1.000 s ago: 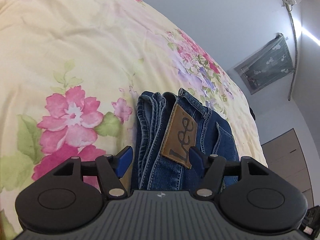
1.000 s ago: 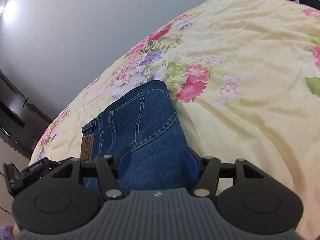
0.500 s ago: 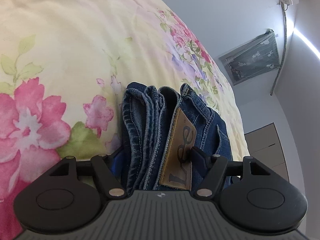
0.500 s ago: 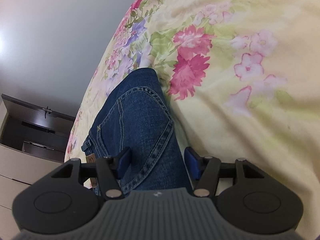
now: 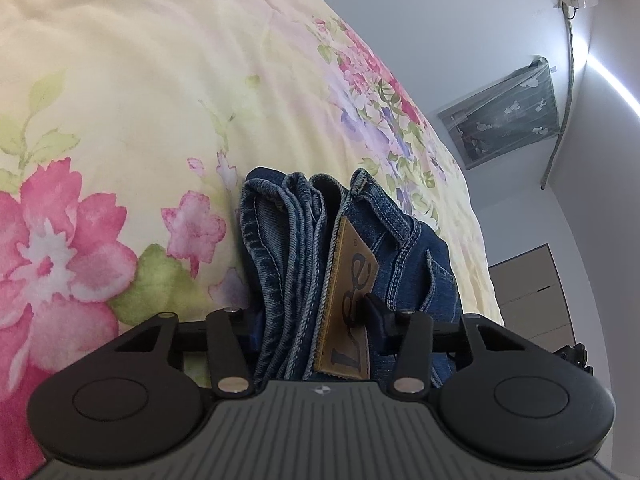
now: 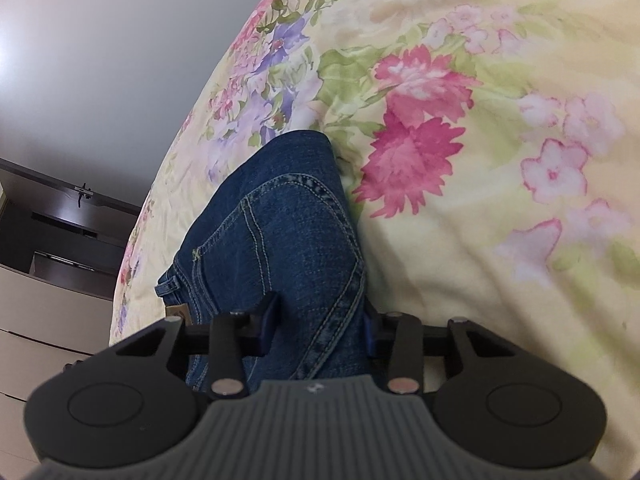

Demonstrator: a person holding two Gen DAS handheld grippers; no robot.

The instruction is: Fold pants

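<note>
Pants: blue jeans (image 5: 296, 264) are lying folded into a thick stack on the bed (image 5: 132, 92), with the layered edges facing the left wrist camera.
Patch: a brown leather label (image 5: 348, 300) is sitting on the top layer, lettering partly hidden behind one finger.
Left tongs: the left tongs (image 5: 310, 312) are pressing in on the folded stack from both sides, gripping the jeans at the waistband end; the right finger is touching the label.
Right tongs: the right tongs (image 6: 320, 316) are closing around the other side of the jeans (image 6: 280, 240), with denim filling the gap between the blue pads (image 6: 270, 316).
Bed: the floral yellow cover (image 6: 500, 160) is spreading out on the left in the left view and on the right in the right view.
Far right, left view: a covered window (image 5: 508, 116) is showing on the wall.
Far left, right view: dark furniture (image 6: 52, 232) is standing beside the bed.
</note>
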